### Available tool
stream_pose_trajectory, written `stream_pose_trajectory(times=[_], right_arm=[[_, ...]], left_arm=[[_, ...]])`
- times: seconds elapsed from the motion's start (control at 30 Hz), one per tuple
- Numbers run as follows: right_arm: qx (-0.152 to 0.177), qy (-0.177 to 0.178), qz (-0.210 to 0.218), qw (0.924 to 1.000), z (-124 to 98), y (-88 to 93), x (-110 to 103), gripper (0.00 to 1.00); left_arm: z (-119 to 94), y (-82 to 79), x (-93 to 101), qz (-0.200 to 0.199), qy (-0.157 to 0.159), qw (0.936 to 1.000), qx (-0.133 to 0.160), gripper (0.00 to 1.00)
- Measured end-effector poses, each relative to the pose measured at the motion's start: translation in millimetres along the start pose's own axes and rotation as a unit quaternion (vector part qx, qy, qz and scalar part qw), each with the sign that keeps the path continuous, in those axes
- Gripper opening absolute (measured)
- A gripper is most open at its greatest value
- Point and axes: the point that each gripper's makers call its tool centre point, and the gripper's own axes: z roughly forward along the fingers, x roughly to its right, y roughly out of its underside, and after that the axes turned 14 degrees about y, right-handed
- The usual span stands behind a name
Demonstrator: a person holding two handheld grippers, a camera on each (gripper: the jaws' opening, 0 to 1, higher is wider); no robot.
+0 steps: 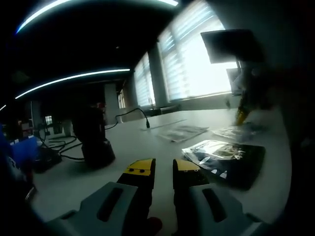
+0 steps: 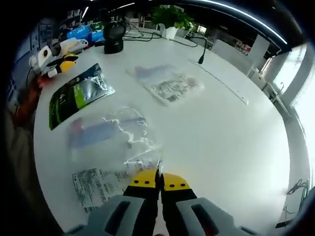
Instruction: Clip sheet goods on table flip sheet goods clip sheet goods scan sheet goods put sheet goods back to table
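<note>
My right gripper [image 2: 158, 181] is shut on the near corner of a clear plastic packet [image 2: 113, 140] that lies flat on the white table [image 2: 221, 128]; a printed label shows at the packet's lower left. Beyond it lie a dark green packet [image 2: 78, 93] and another clear packet [image 2: 167, 83]. My left gripper [image 1: 163, 169] is open just above the table with nothing between its yellow-tipped jaws. The dark packet [image 1: 226, 160] lies just to its right. The left gripper [image 2: 64, 61] also shows small at the table's far left edge.
A black scanner on a stand [image 2: 113, 37] [image 1: 96, 140] stands at the table's far end with cables around it. A gooseneck microphone [image 2: 202, 51] and a potted plant [image 2: 170, 17] are further back. More clear packets [image 1: 182, 132] lie mid-table. The table's right half [image 2: 236, 147] is bare.
</note>
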Motion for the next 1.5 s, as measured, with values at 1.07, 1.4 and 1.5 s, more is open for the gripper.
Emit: stream_pose_trajectory(times=[1.07, 1.4, 1.5], right_arm=[[0.021, 0.035, 0.052, 0.9978, -4, 4.2, 8, 0.0], [0.033, 0.033, 0.095, 0.9944, -16, -5.1, 13, 0.0], [0.038, 0.036, 0.098, 0.9938, -23, -8.4, 11, 0.0]], left_arm=[[-1, 0.7, -0.2, 0.002, -0.002, 1.0, -0.002, 0.07], [-1, 0.7, 0.0, 0.001, -0.001, 1.0, -0.002, 0.07], [0, 0.7, -0.1, 0.001, -0.001, 1.0, -0.002, 0.07]])
